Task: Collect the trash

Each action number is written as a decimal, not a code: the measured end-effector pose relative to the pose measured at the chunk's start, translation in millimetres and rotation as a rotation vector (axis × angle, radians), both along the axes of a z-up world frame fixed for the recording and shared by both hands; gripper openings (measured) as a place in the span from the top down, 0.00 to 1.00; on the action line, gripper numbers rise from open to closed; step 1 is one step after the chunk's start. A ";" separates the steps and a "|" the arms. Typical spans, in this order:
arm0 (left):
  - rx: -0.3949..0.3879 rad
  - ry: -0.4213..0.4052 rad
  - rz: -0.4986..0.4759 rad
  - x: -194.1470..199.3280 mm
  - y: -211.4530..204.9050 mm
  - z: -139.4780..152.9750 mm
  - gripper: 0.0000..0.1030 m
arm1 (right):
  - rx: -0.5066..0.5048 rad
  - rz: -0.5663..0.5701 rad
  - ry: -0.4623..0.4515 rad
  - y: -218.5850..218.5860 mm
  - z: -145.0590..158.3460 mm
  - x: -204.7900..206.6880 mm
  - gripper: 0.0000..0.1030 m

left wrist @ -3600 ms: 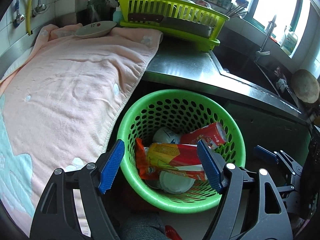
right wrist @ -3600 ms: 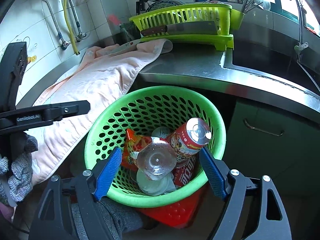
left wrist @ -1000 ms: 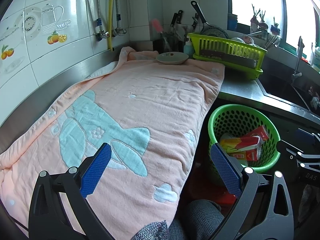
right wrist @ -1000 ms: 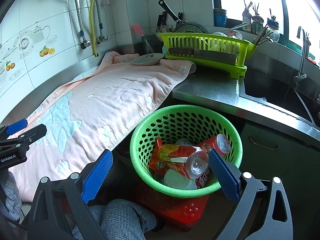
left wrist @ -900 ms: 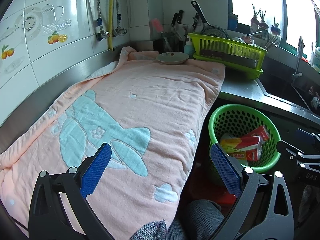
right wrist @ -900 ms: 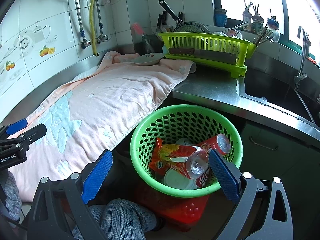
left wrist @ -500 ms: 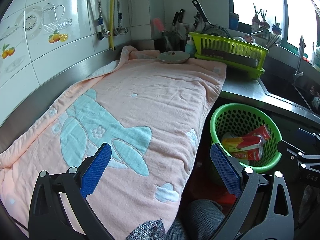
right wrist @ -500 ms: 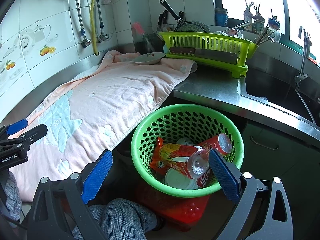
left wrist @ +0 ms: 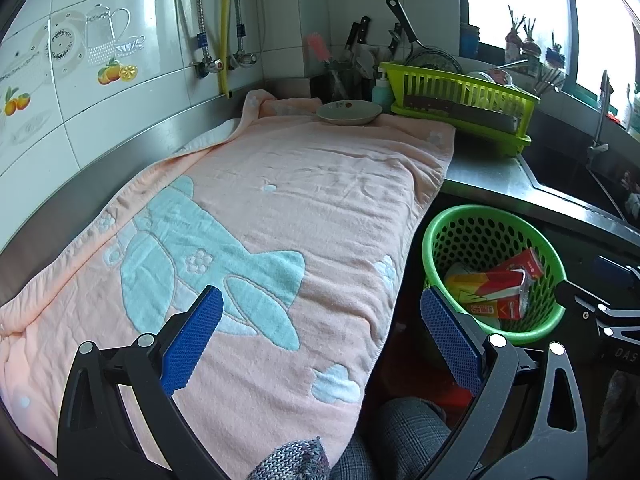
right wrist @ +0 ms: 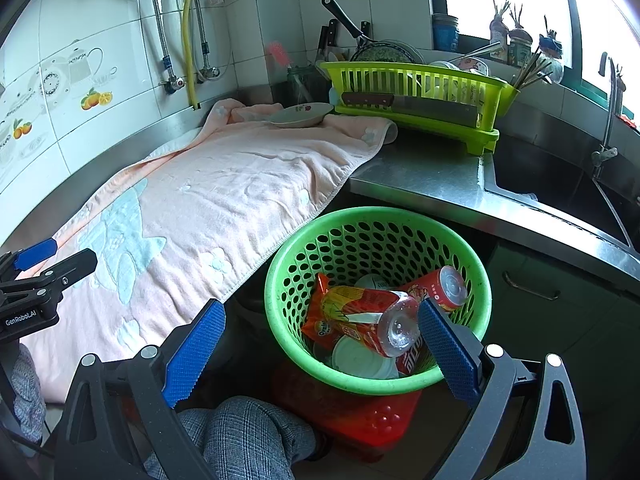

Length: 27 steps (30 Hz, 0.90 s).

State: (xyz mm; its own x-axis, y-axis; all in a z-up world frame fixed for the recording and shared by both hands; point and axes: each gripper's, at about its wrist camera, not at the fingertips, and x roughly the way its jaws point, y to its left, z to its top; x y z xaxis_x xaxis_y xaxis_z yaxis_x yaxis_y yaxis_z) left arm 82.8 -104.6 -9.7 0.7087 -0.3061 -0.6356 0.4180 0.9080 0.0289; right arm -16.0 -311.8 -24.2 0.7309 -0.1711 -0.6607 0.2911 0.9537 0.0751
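Observation:
A green perforated basket (right wrist: 476, 280) stands on a red stool (right wrist: 360, 420) below the counter edge; it also shows in the left wrist view (left wrist: 432, 240). It holds a red can (right wrist: 448, 288), a snack wrapper (right wrist: 344, 304), a clear bottle (right wrist: 396, 330) and a white lid (right wrist: 360, 360). My left gripper (left wrist: 320, 344) is open and empty over the pink towel (left wrist: 280, 208). My right gripper (right wrist: 320, 356) is open and empty, low in front of the basket.
A pink towel (right wrist: 224, 192) covers the counter. A shallow dish (left wrist: 349, 112) sits at its far end beside a yellow-green dish rack (right wrist: 416, 92) with a cleaver. A sink (right wrist: 560, 184) lies at right. My knee (right wrist: 248, 436) is below.
Since 3.6 s ago both grippers pulled back and up from the basket, the left one swinging over the towel. In the last second nothing has visibly moved.

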 end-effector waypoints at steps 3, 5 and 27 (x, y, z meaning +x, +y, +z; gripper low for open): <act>0.001 0.001 0.002 -0.2 0.5 -0.2 0.05 | 0.000 0.003 0.003 0.9 -1.2 1.8 0.09; 0.000 0.001 0.003 -0.2 0.8 -0.2 0.05 | 0.001 0.004 0.003 1.9 -1.5 2.1 0.09; 0.003 0.000 0.004 -0.7 -0.4 -0.9 0.05 | 0.002 0.004 0.001 2.8 -0.2 2.2 0.09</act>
State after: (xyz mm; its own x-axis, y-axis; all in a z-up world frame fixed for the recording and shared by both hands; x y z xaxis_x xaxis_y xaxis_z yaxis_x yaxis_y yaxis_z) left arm 82.1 -105.1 -10.6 0.7096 -0.3013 -0.6369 0.4147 0.9094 0.0318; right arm -13.8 -308.9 -24.4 0.7306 -0.1672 -0.6620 0.2879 0.9546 0.0766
